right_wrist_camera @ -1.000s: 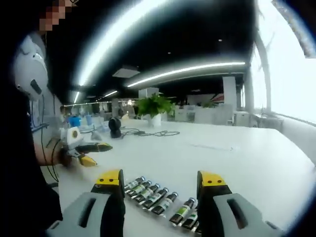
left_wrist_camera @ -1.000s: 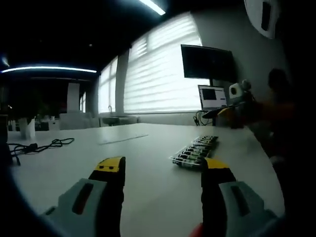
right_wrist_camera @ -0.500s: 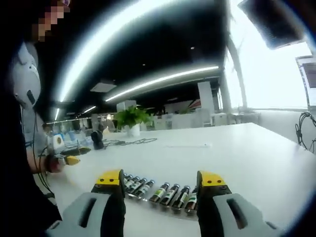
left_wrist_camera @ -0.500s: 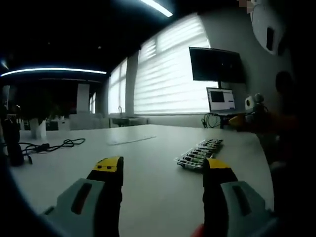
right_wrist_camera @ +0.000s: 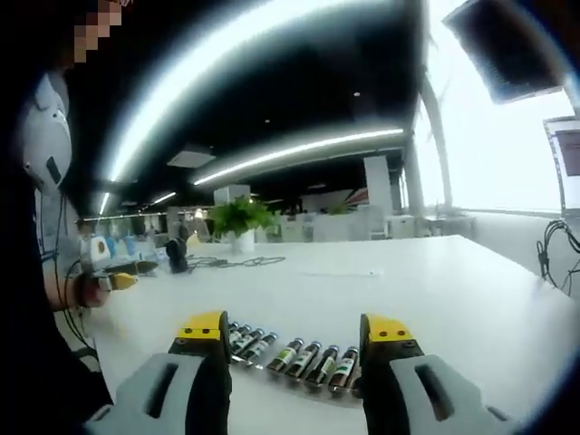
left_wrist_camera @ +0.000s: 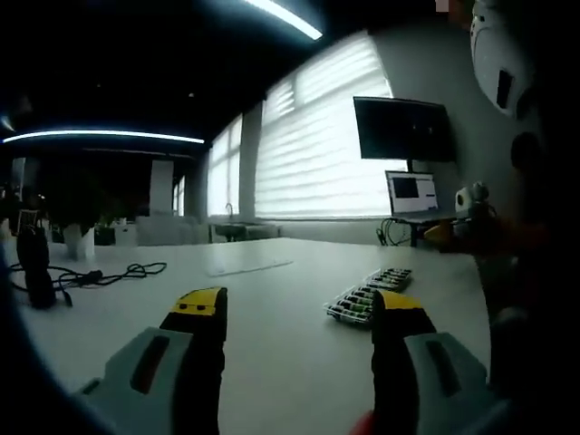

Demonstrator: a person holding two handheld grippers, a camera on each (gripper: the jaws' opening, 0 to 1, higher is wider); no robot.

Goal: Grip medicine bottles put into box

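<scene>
In the left gripper view my left gripper [left_wrist_camera: 294, 313] hangs low over the white table [left_wrist_camera: 272, 362] with its two yellow-tipped jaws standing apart and nothing between them. To the far left of that view lies a black cable [left_wrist_camera: 100, 275], and more to the right, just beyond my right jaw tip, the row of medicine bottles [left_wrist_camera: 367, 294] rests flat on the table, apart from the jaws. In the right gripper view, on the left side, I see my other hand [right_wrist_camera: 86, 290] holding the left gripper far from the bottles, and a green plant [right_wrist_camera: 240, 222] stands behind on the table. My right gripper [right_wrist_camera: 292, 340] also has its jaws apart and holds nothing; the medicine bottles [right_wrist_camera: 290, 355] lie side by side in a line just in front of the jaw tips, some with dark labels and some with green ones, as far as I can tell. I cannot find the box in these views. I judge that I am in the approach step, before the first grip: no bottle is taken yet. The next move, I think, calls for bringing the right gripper down and forward, so that one single bottle comes between the jaws, and then closing on its body without pushing its neighbours out of the row.
</scene>
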